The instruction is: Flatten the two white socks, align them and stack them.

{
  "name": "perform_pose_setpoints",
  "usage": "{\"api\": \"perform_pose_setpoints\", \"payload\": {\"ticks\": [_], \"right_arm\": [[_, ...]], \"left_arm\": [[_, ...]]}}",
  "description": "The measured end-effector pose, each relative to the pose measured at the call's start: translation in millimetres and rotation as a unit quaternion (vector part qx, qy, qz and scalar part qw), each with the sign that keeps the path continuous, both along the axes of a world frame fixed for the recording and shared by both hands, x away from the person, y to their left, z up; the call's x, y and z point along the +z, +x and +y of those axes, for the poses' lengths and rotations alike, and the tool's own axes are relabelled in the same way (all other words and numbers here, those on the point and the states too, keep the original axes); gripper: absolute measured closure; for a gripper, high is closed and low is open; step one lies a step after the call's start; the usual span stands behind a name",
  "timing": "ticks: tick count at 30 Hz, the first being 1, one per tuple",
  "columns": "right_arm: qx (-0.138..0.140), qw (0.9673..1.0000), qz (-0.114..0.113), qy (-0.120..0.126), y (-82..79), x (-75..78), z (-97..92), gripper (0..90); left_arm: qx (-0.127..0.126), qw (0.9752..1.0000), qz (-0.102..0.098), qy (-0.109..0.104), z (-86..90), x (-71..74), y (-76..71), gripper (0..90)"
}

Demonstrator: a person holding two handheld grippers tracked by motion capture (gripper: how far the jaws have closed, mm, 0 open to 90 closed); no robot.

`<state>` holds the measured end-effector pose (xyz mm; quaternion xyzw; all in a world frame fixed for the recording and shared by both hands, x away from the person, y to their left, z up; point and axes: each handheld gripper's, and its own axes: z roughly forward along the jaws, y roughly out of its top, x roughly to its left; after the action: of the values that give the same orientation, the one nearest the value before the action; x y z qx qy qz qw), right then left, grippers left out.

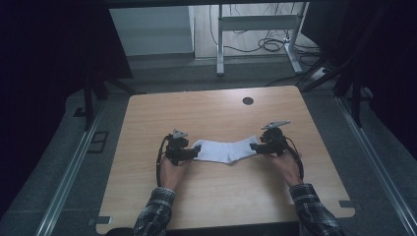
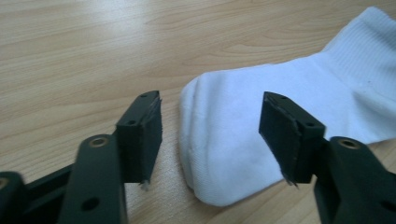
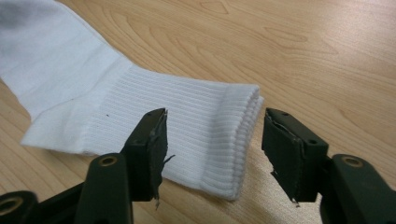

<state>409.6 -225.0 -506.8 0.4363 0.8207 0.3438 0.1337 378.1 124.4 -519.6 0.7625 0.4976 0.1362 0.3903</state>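
The white sock (image 1: pixel 225 150) lies flat on the wooden table (image 1: pixel 206 115). The left gripper (image 2: pixel 210 135) stands wide at the toe end; the right gripper (image 3: pixel 212 149) stands wide at the ribbed cuff. Neither one grips the fabric.

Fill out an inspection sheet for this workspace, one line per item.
Surface: wooden table, one round dark hole near the far edge.
Job's things: white sock lying flat between the grippers.
Clutter: nothing seen.
Grippers: left gripper open at the toe end; right gripper open at the ribbed cuff; pads not pressing.
Cables: black cable trails from the left gripper; floor cables beyond.
Surroundings: metal table frame, grey floor.
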Motion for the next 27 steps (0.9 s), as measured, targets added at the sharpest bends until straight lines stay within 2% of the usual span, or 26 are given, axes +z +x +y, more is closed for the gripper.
{"api": "perform_pose_setpoints", "payload": {"ticks": [7,10,22,27], "right_arm": [[0.003,1.0,-0.001,0.001,-3.5,4.8,-0.5,34.1],[0.007,1.0,-0.002,0.0,-5.5,6.3,-0.8,32.7],[0.014,0.9999,-0.001,0.002,-17.0,10.3,-2.9,27.7],[0.019,0.9998,-0.001,0.008,-22.5,13.1,-4.2,25.1]], "left_arm": [[-0.017,0.9998,-0.002,-0.008,0.2,4.9,-5.1,29.4],[-0.03,0.9994,0.004,-0.018,0.6,7.3,-8.5,27.2],[-0.059,0.998,0.002,-0.023,-1.8,15.3,-20.7,20.5],[-0.066,0.9977,0.001,-0.013,-4.0,17.3,-26.5,16.3]]}}
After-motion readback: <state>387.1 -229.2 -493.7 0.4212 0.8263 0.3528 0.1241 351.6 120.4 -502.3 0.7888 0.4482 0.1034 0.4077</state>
